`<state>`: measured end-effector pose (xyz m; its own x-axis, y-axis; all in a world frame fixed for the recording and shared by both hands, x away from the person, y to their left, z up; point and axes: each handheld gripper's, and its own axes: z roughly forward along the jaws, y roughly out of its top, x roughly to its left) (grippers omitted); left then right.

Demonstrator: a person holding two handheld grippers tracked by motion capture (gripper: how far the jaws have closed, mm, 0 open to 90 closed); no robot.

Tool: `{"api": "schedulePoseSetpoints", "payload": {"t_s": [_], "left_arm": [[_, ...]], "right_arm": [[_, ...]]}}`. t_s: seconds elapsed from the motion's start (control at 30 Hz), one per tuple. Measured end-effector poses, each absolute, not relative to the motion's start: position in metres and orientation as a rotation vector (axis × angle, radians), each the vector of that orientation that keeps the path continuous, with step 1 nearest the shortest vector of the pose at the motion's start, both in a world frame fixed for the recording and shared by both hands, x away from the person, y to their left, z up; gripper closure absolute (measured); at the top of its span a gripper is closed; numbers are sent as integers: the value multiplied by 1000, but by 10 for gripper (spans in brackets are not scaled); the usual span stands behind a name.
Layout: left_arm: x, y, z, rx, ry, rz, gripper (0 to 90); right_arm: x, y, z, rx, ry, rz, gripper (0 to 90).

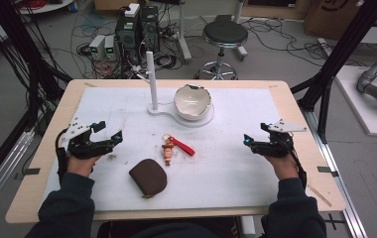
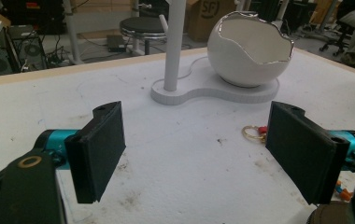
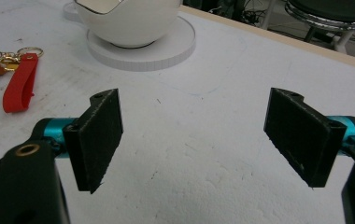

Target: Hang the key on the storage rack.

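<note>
Both the left gripper [image 1: 108, 132] and right gripper [image 1: 254, 140] stand wide apart and empty; the keychain [image 1: 172, 146], at twelve o'clock of the brown pouch [image 1: 148, 177], looks light and floppy, best pinched by its red strap [image 1: 182, 146].

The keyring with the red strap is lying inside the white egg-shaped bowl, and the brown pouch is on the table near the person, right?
Not quite. The keyring with the red strap lies on the white table cover, in front of the bowl, not inside it. The high view shows this. The brown pouch is indeed on the table near the person.

A keychain with a red strap [image 1: 175, 147] lies mid-table beside a brown pouch [image 1: 148, 177]. The left gripper [image 1: 108, 133] and right gripper [image 1: 250, 141] rest open, well apart.
</note>
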<state>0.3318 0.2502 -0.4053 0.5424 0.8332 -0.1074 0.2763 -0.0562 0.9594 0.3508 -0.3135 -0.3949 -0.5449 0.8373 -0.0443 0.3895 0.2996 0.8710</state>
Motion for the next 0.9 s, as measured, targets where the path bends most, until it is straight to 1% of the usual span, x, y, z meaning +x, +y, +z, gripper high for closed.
{"api": "schedulePoseSetpoints", "payload": {"t_s": [0.13, 0.23, 0.43, 0.53, 0.57, 0.6, 0.67, 0.73, 0.83, 0.9], "left_arm": [[332, 247, -405, 1617, 964, 572, 223], [332, 241, -402, 1600, 961, 536, 224], [333, 228, -399, 1619, 947, 521, 224], [334, 216, -398, 1645, 939, 501, 222], [335, 206, -397, 1663, 928, 479, 222], [335, 206, -397, 1663, 928, 479, 222], [335, 188, -396, 1706, 903, 462, 222], [336, 176, -396, 1741, 916, 452, 223], [339, 160, -396, 1789, 936, 399, 266], [344, 148, -396, 1831, 927, 353, 266]], "right_arm": [[351, -314, -395, 1087, 2071, 1177, 199], [350, -315, -395, 1091, 2070, 1174, 199], [350, -316, -396, 1099, 2067, 1180, 199], [349, -317, -397, 1107, 2065, 1190, 199], [350, -319, -397, 1112, 2061, 1201, 199], [350, -319, -398, 1113, 2063, 1202, 199], [350, -319, -398, 1112, 2063, 1201, 199], [349, -319, -398, 1110, 2066, 1200, 199], [347, -318, -397, 1106, 2063, 1198, 199], [346, -318, -396, 1104, 2061, 1195, 199]]}}
